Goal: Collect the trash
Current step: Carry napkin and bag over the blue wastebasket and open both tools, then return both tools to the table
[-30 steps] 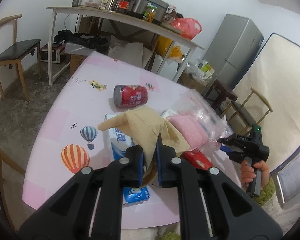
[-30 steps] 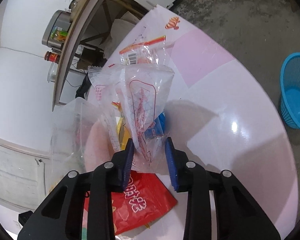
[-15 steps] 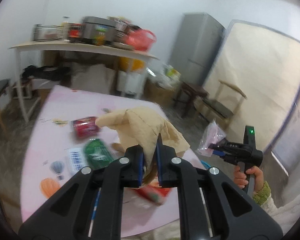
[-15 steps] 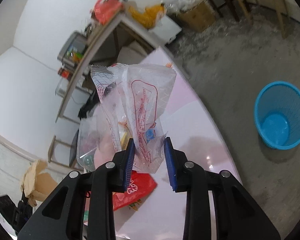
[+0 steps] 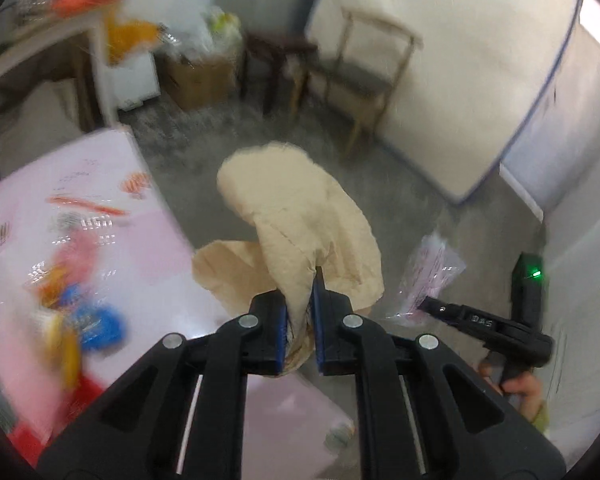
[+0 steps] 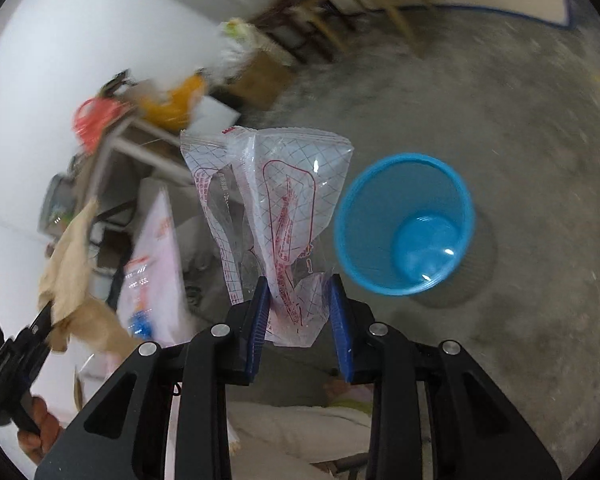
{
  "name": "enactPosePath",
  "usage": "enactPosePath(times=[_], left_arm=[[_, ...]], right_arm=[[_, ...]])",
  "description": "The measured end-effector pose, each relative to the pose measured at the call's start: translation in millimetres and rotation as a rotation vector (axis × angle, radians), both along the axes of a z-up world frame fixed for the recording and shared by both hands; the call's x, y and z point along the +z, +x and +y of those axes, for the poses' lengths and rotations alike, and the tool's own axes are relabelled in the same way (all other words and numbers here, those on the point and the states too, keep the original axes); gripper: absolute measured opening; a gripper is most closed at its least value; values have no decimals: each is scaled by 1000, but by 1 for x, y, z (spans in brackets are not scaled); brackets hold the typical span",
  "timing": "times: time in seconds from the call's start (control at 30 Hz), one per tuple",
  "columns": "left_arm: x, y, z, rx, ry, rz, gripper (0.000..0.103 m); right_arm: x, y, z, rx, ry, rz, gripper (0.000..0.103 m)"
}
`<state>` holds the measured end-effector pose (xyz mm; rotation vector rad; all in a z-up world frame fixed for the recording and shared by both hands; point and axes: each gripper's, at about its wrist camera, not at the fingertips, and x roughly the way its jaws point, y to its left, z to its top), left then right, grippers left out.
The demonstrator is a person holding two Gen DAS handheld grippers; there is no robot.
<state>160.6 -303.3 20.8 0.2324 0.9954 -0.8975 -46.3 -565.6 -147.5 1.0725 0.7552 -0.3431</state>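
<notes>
My left gripper (image 5: 300, 320) is shut on a crumpled tan paper bag (image 5: 300, 220), which hangs in the air past the pink table's edge (image 5: 168, 216). My right gripper (image 6: 300, 312) is shut on a clear plastic wrapper with red print (image 6: 276, 200). Right of that wrapper, on the floor, stands a blue mesh waste basket (image 6: 404, 224), which looks empty. In the left wrist view the right gripper (image 5: 424, 304) carries the wrapper (image 5: 428, 276) at the right. The right wrist view shows the left gripper (image 6: 46, 316) and the paper bag (image 6: 72, 256) at the left.
Blurred wrappers (image 5: 76, 304) lie on the pink table. A wooden chair (image 5: 360, 76), a dark stool (image 5: 276, 64), a cardboard box (image 5: 200, 76) and a leaning mattress (image 5: 460, 60) stand around the grey floor (image 6: 500, 100). A cluttered side table (image 6: 132, 136) is at the left.
Both grippers have swung right, off the table and out over the floor, each carrying its piece of trash. The blue basket has come much closer in the right wrist view.
</notes>
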Motion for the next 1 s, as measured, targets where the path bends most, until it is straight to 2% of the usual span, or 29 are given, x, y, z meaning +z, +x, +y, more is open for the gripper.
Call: enactPosePath(times=[0.13,0.23,0.33,0.43,0.47,0.5,0.53,0.6,0.7,0.83,0.87,1.0], left_arm=[[-70,19,-84,-59,173,92,9],[-124,39,-130,-57,299,170,9],[-170,56,-160,-44,390,224,9],[-203,69,-184,-32,427,268,9],[-208,69,-191,-35,427,264,10],[-211,70,-198,-42,420,250,17],[-213,76,-204,-43,413,243,35],[-209,80,-205,-17,379,224,56],[-205,86,-211,-6,321,220,68],[-189,93,-207,38,284,221,68],[-183,95,-203,47,269,224,68],[-157,98,-187,68,230,187,69]], right_arm=[[-43,14,-30,-37,42,76,29],[-71,25,-42,-56,74,114,29],[-94,35,-54,-71,99,143,29],[-115,45,-62,-77,119,172,30],[-121,49,-65,-76,123,183,30],[-127,54,-69,-71,126,188,30],[-130,59,-71,-64,126,192,31],[-139,64,-73,-49,125,199,35],[-154,84,-79,-3,113,233,41],[-169,99,-80,13,68,302,55],[-171,100,-80,11,62,314,55],[-162,98,-78,0,9,288,61]])
